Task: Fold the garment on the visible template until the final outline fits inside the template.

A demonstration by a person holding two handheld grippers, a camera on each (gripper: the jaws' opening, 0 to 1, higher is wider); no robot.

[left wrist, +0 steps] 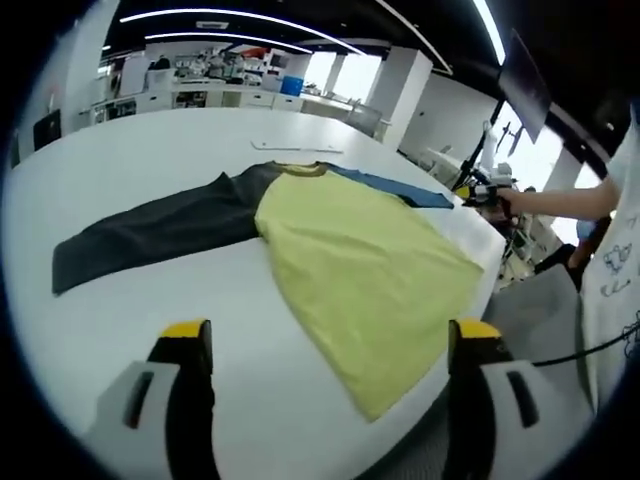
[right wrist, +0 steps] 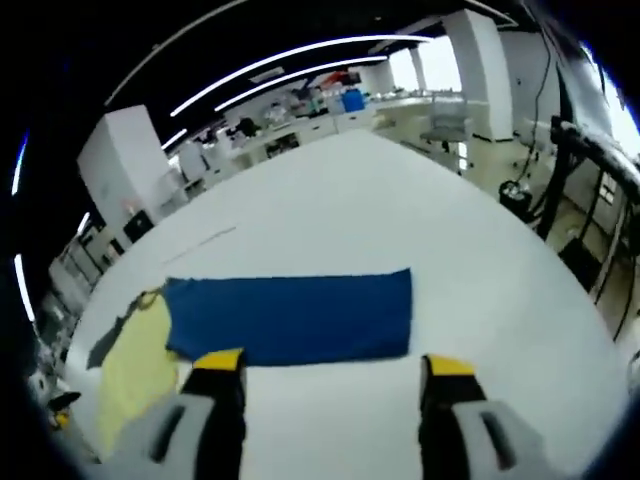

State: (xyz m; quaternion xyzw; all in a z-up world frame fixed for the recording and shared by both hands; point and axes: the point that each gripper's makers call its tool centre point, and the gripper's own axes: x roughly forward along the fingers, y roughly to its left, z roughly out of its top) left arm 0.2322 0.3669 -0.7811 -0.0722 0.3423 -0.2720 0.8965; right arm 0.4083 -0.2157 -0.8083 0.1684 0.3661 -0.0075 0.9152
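Note:
A long-sleeved garment lies flat on the white table [left wrist: 150, 150]. Its yellow body [left wrist: 360, 265] reaches the table's near right edge. A dark grey sleeve [left wrist: 150, 235] stretches out to the left, and a blue sleeve [left wrist: 400, 187] points toward the far right. My left gripper [left wrist: 330, 335] hovers open above the table just short of the yellow hem, with nothing between its jaws. In the right gripper view the blue sleeve [right wrist: 290, 315] lies spread straight, the yellow body [right wrist: 135, 375] beside it at the left. My right gripper [right wrist: 333, 365] stands open just short of the sleeve's near edge.
A thin pale line [left wrist: 295, 148] marks the table beyond the collar. A person's hand [left wrist: 520, 203] holds the other gripper [left wrist: 482, 191] at the table's right edge. Desks, shelves and a chair [right wrist: 447, 125] stand past the table.

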